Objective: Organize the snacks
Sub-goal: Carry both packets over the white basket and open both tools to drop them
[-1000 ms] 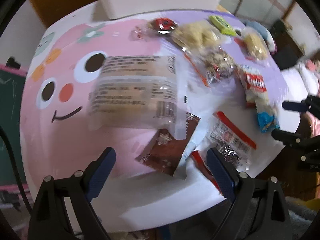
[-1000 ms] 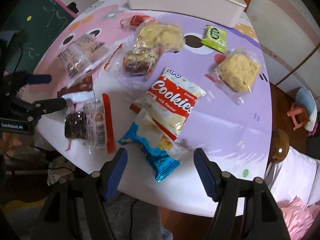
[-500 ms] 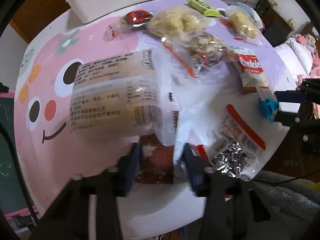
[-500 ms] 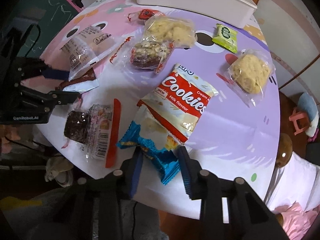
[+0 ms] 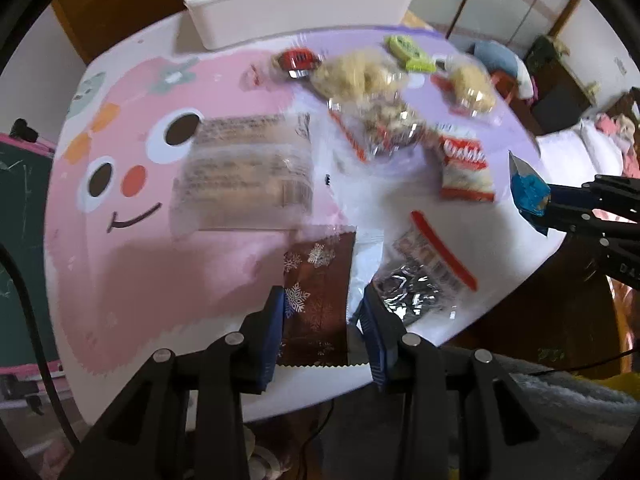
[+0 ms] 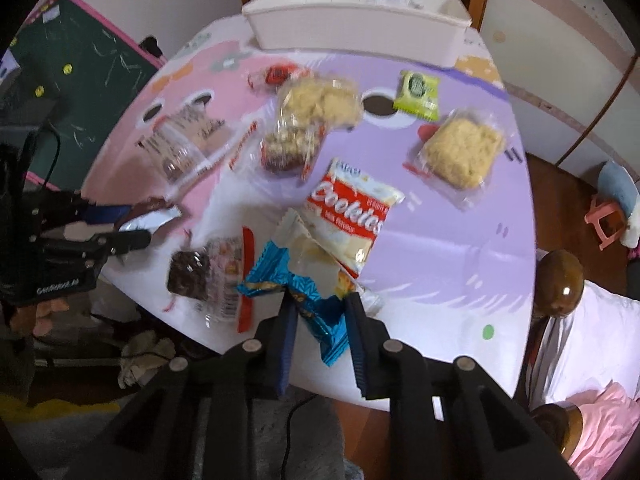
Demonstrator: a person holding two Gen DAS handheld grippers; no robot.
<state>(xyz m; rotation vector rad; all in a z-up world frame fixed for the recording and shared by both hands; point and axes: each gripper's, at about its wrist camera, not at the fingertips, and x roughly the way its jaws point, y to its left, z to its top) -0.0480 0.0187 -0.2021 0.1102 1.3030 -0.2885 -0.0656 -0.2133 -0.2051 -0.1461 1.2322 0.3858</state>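
Note:
My left gripper (image 5: 320,300) grips a brown snack packet with white snowflakes (image 5: 318,272); its jaws are still closing, pads pressing both sides, and the packet hangs just above the table. My right gripper (image 6: 320,300) holds a blue-and-white snack packet (image 6: 276,272) the same way, jaws closing on its lower end, lifted off the table. From the right wrist, the left gripper (image 6: 136,226) and brown packet (image 6: 154,208) are at the left. From the left wrist, the right gripper (image 5: 548,204) carries the blue packet (image 5: 528,192). A white box (image 6: 360,28) stands at the table's far edge.
On the pink and purple table mat (image 6: 460,248) lie a red Cookies bag (image 6: 352,216), a brownie packet with a red strip (image 6: 208,276), a large clear labelled packet (image 5: 244,176), two crumbly cake packs (image 6: 460,152), a green packet (image 6: 416,90) and a red candy (image 6: 276,74).
Both grippers went from wide open to shut on packets: the left on the brown one, the right on the blue one. Both have risen, lifting the packets off the table.

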